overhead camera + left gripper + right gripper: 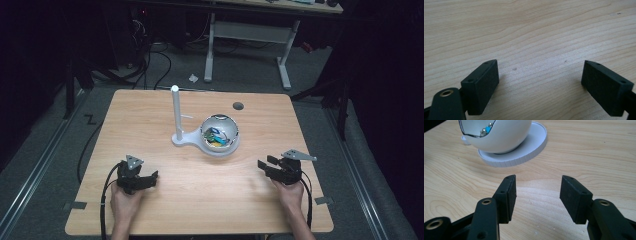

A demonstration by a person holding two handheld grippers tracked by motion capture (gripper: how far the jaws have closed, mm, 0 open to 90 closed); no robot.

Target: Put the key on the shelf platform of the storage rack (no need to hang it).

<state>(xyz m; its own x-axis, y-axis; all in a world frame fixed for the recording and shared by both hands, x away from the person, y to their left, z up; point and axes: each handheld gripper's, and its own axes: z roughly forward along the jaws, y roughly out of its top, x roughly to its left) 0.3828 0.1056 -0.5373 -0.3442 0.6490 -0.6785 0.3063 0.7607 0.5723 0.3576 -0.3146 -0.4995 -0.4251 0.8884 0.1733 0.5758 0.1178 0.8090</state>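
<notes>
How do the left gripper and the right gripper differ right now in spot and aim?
The left gripper rests near the wooden table's front left; the right gripper rests near its front right. The left gripper view looks along its jaws at bare wood, while the right gripper view faces the white round bowl on its white stand base. Both black two-jaw grippers are open, holding nothing.

left tool [150, 177]: black, grey three-cornered plate, black cable | right tool [264, 167]: black, brass-ringed screw holes
</notes>
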